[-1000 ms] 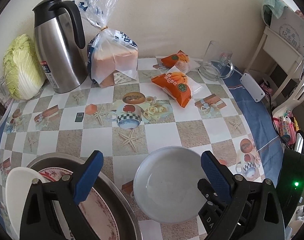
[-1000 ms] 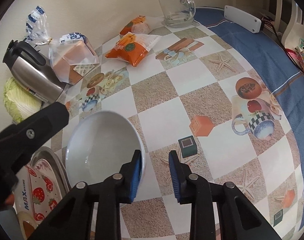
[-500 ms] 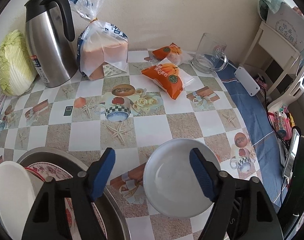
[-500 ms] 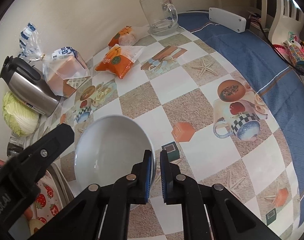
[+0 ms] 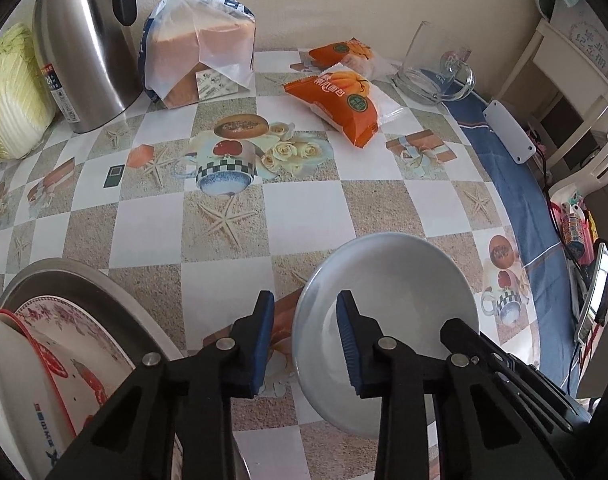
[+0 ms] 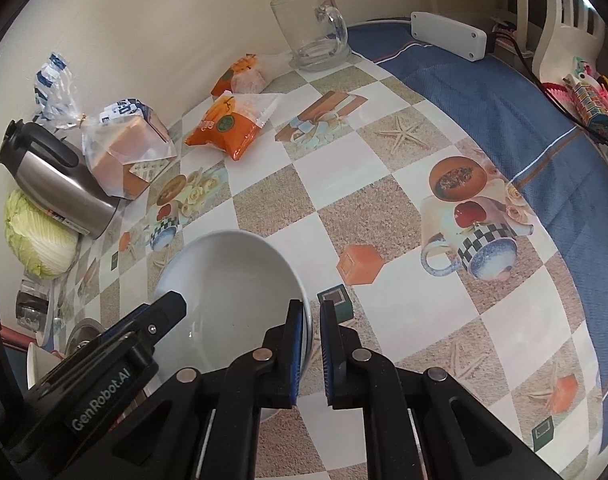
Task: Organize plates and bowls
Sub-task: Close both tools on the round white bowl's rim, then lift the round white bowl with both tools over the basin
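Observation:
A pale grey-white bowl [image 5: 388, 300] is held tilted above the patterned table; it also shows in the right wrist view [image 6: 231, 276]. My right gripper [image 6: 312, 344] is shut on its right rim. My left gripper [image 5: 304, 340] straddles its left rim, jaws narrowed, a gap still showing. A metal basin [image 5: 83, 292] at lower left holds a flowered plate [image 5: 75, 344] and a white bowl [image 5: 7, 392].
At the back stand a steel thermos [image 5: 83, 48], a cabbage [image 5: 7, 96], bagged bread [image 5: 199, 52], orange snack packs [image 5: 336, 100] and a glass mug [image 5: 436, 68]. A white box [image 5: 508, 128] lies on the blue cloth at right.
My right gripper closed on the bowl's rim and lifted it. My left gripper narrowed from wide open and moved onto the bowl's left rim.

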A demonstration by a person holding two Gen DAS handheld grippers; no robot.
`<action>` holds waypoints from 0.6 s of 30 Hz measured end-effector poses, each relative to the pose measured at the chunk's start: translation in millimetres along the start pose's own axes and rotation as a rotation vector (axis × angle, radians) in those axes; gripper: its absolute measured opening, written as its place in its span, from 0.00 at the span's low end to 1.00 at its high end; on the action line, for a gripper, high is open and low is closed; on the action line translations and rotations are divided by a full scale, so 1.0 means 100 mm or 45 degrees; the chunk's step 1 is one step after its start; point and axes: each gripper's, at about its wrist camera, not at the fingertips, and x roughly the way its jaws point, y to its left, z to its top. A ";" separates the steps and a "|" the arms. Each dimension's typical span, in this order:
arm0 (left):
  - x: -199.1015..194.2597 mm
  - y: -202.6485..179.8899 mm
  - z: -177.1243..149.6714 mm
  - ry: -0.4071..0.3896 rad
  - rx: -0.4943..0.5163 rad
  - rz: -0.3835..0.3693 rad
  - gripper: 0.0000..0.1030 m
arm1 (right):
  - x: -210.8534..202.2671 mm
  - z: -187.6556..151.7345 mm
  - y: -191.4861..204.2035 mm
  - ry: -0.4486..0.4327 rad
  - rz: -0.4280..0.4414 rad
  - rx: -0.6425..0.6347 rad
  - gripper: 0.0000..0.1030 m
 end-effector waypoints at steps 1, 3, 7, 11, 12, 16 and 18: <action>0.02 0.00 -0.01 0.009 0.000 -0.007 0.26 | 0.01 0.00 0.00 0.005 0.004 0.003 0.09; 0.06 -0.02 -0.02 0.018 0.004 -0.014 0.20 | 0.03 -0.01 -0.01 0.015 0.016 0.010 0.09; 0.06 -0.02 -0.04 -0.006 0.011 0.008 0.12 | 0.03 -0.01 0.01 0.024 0.026 0.004 0.09; 0.03 0.00 -0.04 -0.019 0.005 0.009 0.11 | 0.02 -0.02 -0.01 0.032 0.038 0.007 0.10; 0.00 -0.01 -0.04 -0.033 0.009 0.012 0.11 | 0.01 -0.02 -0.02 0.034 0.046 0.009 0.10; -0.17 -0.05 -0.01 -0.092 0.031 0.025 0.11 | -0.07 -0.01 0.02 0.016 0.044 -0.012 0.10; -0.27 -0.05 0.00 -0.120 0.038 0.025 0.11 | -0.15 0.00 0.05 -0.005 0.049 -0.017 0.10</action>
